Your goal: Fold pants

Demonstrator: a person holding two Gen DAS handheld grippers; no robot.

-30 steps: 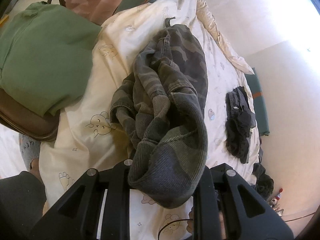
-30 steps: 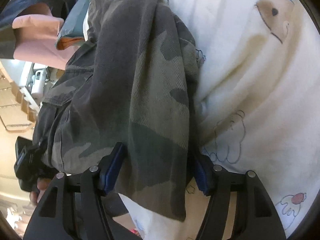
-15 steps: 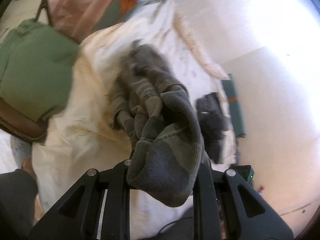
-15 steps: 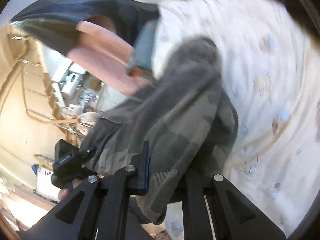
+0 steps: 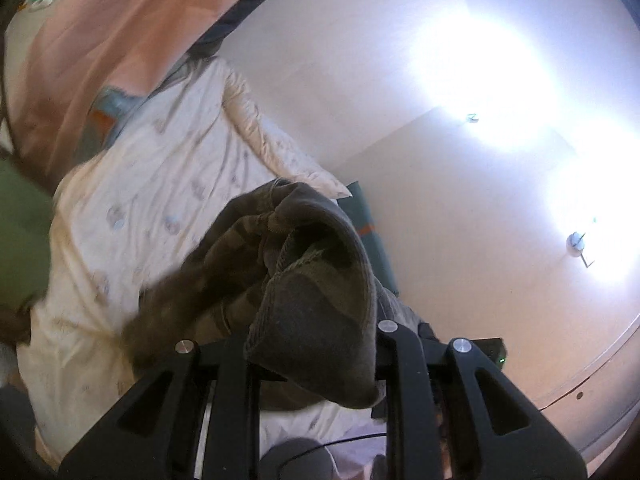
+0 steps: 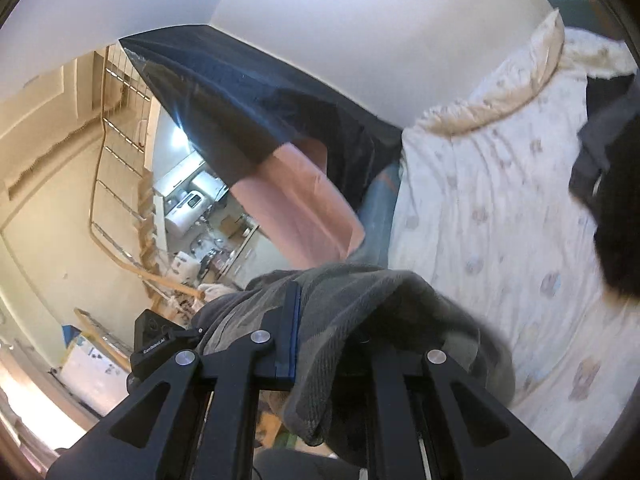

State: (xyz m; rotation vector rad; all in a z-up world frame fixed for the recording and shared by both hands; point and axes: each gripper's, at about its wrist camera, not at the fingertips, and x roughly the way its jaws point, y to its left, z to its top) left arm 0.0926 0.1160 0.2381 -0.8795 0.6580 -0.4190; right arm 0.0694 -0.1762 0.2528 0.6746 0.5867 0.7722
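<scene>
**Ana:** So, where are the pants point(image 5: 316, 280) right now?

**Ben:** Bunched up off the bed point(image 5: 160, 208), hanging between both tools. The left gripper point(image 5: 312, 352) is clenched on a thick hem fold; the rest trails off toward nine o'clock.

**Ana:** And the other side?

**Ben:** The right gripper point(image 6: 332, 344) is clamped on cloth too, fabric draped over its fingers point(image 6: 290, 320) and sagging toward six o'clock.

**Ana:** How should the lift go?

**Ben:** I'd draw the two grips apart until the cloth hangs flat, then lay it on bare sheet, keeping clear of the dark garment point(image 6: 612, 200) at three o'clock.
</scene>
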